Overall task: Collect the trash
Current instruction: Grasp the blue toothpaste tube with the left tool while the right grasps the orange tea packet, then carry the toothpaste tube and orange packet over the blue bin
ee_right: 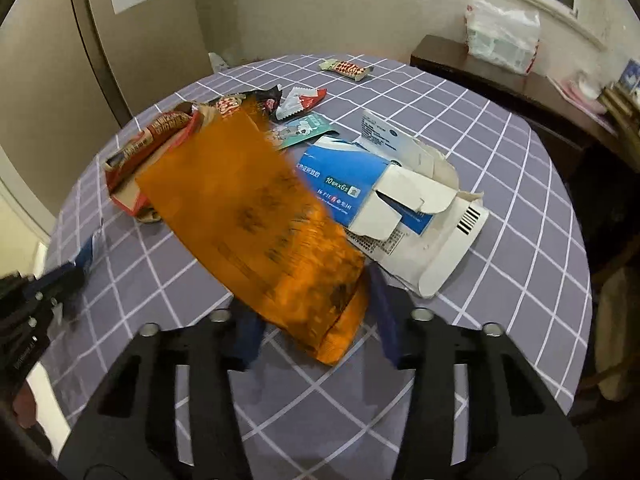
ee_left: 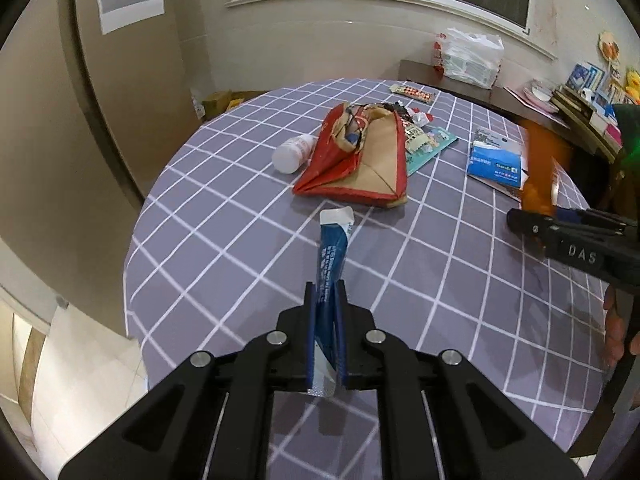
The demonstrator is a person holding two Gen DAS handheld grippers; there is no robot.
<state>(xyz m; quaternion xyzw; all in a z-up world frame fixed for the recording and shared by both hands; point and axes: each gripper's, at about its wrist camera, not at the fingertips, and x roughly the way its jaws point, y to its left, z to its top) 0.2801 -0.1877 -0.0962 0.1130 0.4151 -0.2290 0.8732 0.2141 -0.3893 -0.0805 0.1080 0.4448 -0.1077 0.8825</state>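
Left hand-held gripper (ee_left: 325, 300) is pinching a blue sachet (ee_left: 332, 252) tight above the desk (ee_left: 240, 240), just in front of the red bag (ee_left: 360, 160). Right hand-held gripper (ee_right: 316, 320) is standing part-open around an orange packet (ee_right: 256, 216); pad contact is blurred.

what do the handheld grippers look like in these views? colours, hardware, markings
Both are matte black linkage grippers with silver round pivot bolts and cut-out arms. The left gripper has thin dark-blue finger pads. The right gripper has blue pads too, blurred here; seen from the left wrist view, its side carries white "DAS" lettering. No cables or sleeves can be seen.
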